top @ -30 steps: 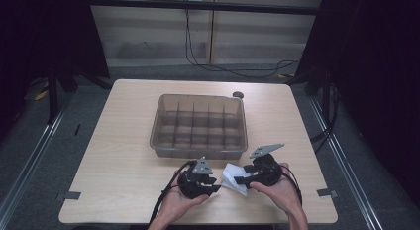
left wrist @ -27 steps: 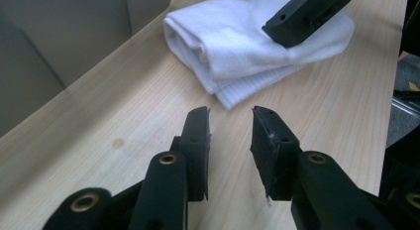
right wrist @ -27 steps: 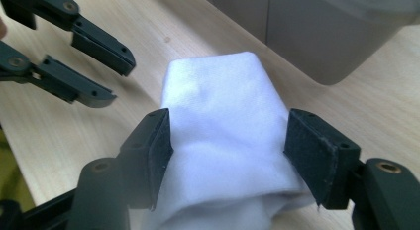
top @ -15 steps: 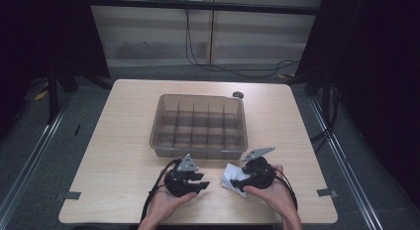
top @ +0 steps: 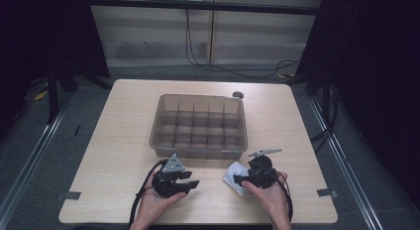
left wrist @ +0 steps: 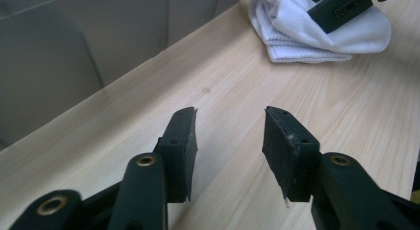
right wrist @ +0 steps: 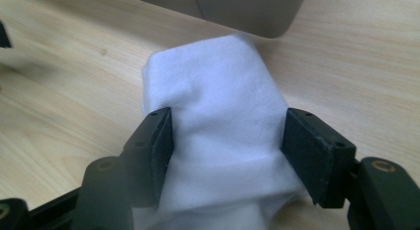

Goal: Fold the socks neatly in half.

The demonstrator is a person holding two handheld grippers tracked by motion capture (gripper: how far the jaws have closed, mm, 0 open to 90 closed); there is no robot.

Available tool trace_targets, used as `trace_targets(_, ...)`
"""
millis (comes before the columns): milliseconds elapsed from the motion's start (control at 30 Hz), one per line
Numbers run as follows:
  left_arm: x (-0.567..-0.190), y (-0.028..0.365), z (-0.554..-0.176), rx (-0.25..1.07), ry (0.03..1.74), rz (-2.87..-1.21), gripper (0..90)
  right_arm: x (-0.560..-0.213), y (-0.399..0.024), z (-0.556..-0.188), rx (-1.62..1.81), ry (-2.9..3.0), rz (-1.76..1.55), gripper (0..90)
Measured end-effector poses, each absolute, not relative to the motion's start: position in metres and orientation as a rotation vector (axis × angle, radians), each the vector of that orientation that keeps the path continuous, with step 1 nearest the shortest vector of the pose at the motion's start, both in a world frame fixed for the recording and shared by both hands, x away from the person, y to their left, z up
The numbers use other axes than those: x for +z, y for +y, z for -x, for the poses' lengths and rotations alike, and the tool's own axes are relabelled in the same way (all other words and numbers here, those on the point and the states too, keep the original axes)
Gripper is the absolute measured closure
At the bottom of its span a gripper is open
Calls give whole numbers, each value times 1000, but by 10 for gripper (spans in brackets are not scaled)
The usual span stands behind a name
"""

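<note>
A pale wood-grain counter (top: 119,131) carries a smoky translucent plastic divider box (top: 198,125) at its middle. Near the front edge, right of centre, lies a soft white folded cloth (top: 235,174), ribbed at its edges. The right tool (top: 238,179) clasps it, pads pressing its sides. The left tool (top: 194,182), well apart, has just been opening, nothing between its jaws.

In the right gripper view the white cloth (right wrist: 218,136) runs off the bottom edge. The small dark thing (top: 237,95) behind the compartment box (top: 198,146) is too small to identify.
</note>
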State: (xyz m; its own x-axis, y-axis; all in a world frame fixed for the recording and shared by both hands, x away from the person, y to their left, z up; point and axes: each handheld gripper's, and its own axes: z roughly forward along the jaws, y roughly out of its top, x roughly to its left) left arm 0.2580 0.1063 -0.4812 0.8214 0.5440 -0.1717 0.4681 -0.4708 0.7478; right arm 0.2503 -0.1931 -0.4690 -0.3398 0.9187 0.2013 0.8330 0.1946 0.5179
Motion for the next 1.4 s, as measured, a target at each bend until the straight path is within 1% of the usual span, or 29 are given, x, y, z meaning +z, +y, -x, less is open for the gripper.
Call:
trace_targets(167, -487, 120, -257, 149, 793, -2134, 492, -467, -192, -248, 808, 2298, -1705, 353)
trace_targets(233, -487, 124, -257, 171, 802, -2136, 454, -465, -193, -249, 830, 2322, -1678, 327)
trace_targets(300, -486, 128, -257, 177, 813, -2120, 435, -462, -195, -250, 863, 2338, -1660, 300)
trace_targets(367, -485, 132, -257, 199, 828, -2120, 377, -459, -197, -251, 892, 2357, -1638, 276)
trace_targets(500, -485, 140, -256, 245, 819, -2122, 339, -456, -200, -254, 922, 2380, -1606, 244)
trace_targets(567, -485, 143, -256, 244, 807, -2110, 312, -455, -203, -257, 924, 2395, -1599, 210)
trace_targets(667, -486, 148, -253, 265, 805, -2076, 264, -455, -207, -260, 942, 2419, -1582, 208)
trace_targets(900, -493, 159, -248, 289, 799, -2021, 230, -451, -213, -266, 944, 2453, -1550, 192)
trace_targets(933, -494, 161, -248, 299, 795, -2017, 222, -450, -213, -267, 945, 2460, -1551, 178)
trace_targets(1000, -494, 162, -248, 302, 784, -2005, 197, -447, -213, -268, 952, 2475, -1533, 178)
trace_targets(1067, -494, 162, -249, 300, 792, -1986, 195, -446, -213, -271, 944, 2503, -1526, 175)
trace_targets(1400, -499, 161, -257, 288, 821, -1970, 161, -453, -211, -285, 906, 2571, -1541, 170)
